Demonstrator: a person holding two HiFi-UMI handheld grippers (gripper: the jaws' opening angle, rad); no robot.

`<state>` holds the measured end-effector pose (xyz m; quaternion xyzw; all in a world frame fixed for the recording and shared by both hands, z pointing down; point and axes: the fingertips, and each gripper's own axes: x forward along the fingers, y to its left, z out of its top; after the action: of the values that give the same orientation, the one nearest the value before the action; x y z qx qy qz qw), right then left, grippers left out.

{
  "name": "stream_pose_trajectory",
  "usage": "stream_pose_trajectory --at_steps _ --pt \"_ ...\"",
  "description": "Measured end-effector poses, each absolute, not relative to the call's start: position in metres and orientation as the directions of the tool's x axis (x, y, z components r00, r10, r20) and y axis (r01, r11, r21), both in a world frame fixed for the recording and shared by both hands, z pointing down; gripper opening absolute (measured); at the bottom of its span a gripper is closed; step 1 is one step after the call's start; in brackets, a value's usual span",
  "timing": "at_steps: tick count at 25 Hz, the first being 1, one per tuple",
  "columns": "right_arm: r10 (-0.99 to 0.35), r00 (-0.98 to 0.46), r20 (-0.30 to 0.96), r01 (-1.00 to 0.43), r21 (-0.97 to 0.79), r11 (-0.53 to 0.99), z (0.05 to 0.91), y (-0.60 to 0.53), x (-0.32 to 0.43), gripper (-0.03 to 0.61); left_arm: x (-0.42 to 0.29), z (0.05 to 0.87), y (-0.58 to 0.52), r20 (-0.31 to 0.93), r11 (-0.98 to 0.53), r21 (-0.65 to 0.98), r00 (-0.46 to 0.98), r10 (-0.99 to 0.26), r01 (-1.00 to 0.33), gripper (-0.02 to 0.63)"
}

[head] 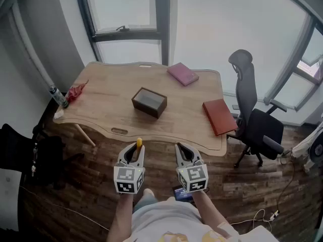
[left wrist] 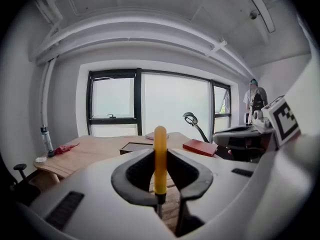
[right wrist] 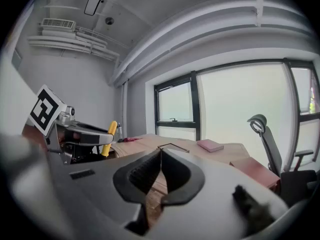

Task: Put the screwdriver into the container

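Observation:
A screwdriver with a yellow handle (left wrist: 160,159) stands upright in my left gripper (head: 136,153), whose jaws are shut on it; its handle tip (head: 139,142) pokes up above the jaws in the head view. The dark open-topped container (head: 149,102) sits in the middle of the wooden table (head: 111,84), well ahead of both grippers. My right gripper (head: 181,153) is shut with nothing in it, held beside the left one short of the table's near edge. From the right gripper view the screwdriver (right wrist: 109,138) shows at the left, and the container (right wrist: 172,147) lies ahead.
A pink book (head: 182,73) lies at the table's back, a red book (head: 219,116) at its right end. A bottle (head: 57,96) and a red crumpled thing (head: 76,91) sit at the left end. A black office chair (head: 255,120) stands right of the table.

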<state>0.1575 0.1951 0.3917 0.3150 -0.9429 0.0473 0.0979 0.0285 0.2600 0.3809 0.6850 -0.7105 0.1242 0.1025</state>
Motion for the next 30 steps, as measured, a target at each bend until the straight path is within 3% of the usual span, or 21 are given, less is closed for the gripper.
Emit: stream_pose_trajectory --at_steps 16,30 --pt "-0.599 -0.764 0.24 -0.629 -0.066 0.775 0.404 0.191 0.173 0.034 0.028 0.389 0.266 0.323 0.076 -0.022 -0.08 -0.943 -0.997 0.078" --pt "-0.589 -0.761 0.272 -0.628 -0.079 0.774 0.426 0.151 0.14 0.032 -0.01 0.402 0.225 0.323 0.089 -0.003 -0.085 -0.942 -0.996 0.078"
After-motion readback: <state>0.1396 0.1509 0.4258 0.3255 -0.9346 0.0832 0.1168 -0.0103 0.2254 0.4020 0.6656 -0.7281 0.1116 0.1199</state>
